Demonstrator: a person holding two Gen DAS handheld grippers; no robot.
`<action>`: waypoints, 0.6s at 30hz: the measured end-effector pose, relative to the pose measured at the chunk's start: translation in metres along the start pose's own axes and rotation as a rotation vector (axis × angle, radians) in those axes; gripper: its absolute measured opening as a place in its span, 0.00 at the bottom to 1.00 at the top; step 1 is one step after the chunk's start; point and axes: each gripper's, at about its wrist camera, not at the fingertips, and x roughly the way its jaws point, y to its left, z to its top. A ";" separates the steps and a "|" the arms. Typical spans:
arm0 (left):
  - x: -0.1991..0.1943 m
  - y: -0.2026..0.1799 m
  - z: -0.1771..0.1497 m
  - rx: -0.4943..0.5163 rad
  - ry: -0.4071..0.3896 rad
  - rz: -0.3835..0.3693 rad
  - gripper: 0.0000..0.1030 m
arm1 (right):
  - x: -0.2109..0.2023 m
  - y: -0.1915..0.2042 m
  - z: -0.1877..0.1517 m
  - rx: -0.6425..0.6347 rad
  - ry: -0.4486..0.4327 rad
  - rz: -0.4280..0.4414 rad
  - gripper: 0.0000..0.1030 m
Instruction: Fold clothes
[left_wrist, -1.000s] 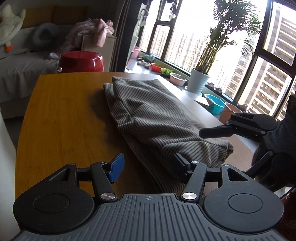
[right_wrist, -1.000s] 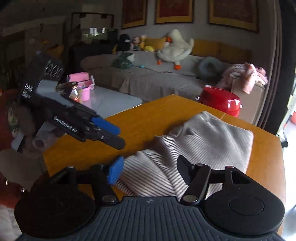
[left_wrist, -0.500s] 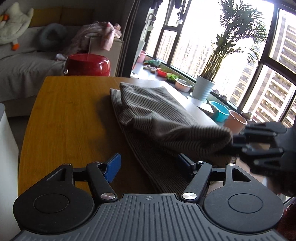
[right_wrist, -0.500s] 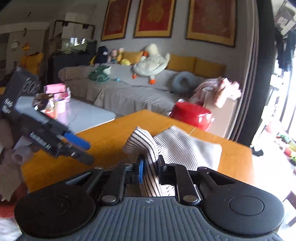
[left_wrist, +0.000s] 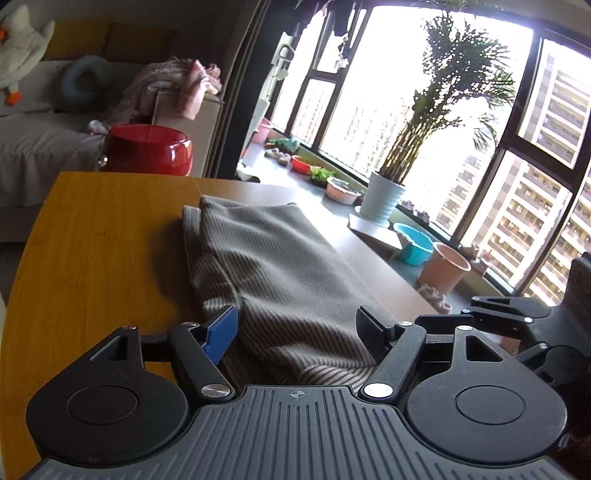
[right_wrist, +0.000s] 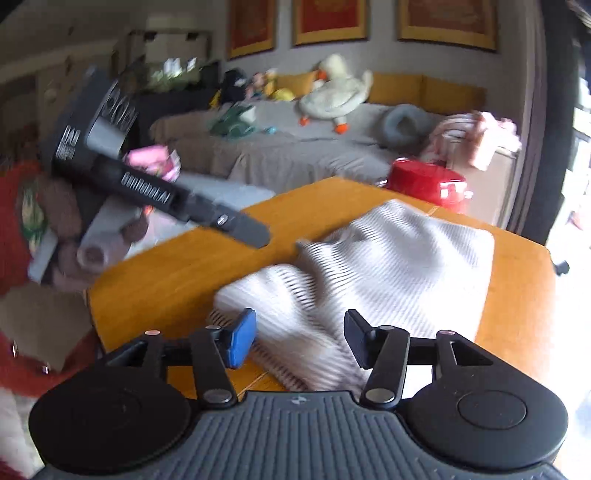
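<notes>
Living room, daylight from tall windows; work surface is an orange-brown wooden table with rounded corners.

Item: grey-and-white striped knit garment, lying on the table toward its window side, already doubled over into a long, roughly rectangular bundle. Upper layer sits on a lower one, whose edge shows along the left side in the left wrist view. Near end is bunched and rounded rather than flat; far end looks squarer.

Left gripper: jaws spread wide, nothing held, near end of garment lying between and below the fingers.

Right gripper: jaws likewise wide apart, holding nothing, poised over the garment's near corner; this view is motion-blurred, so contact with the cloth cannot be told.

Background: glossy red round stool beyond the table's far edge; potted palm in a white pot on the window ledge; grey sofa with a white plush goose.

Progress, as judged: lengthwise folding appears done. Remaining: probably a crosswise fold to shorten the bundle, and smoothing of the lumpy near end.
</notes>
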 end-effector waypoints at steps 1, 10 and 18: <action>0.008 -0.002 0.003 -0.009 -0.008 -0.022 0.73 | -0.004 -0.009 -0.001 0.048 -0.011 -0.016 0.52; 0.073 0.025 -0.002 -0.056 0.140 0.083 0.75 | 0.031 -0.059 -0.035 0.322 0.050 0.017 0.58; 0.067 0.023 -0.006 -0.050 0.142 0.092 0.79 | 0.029 -0.054 -0.036 0.251 0.049 0.001 0.68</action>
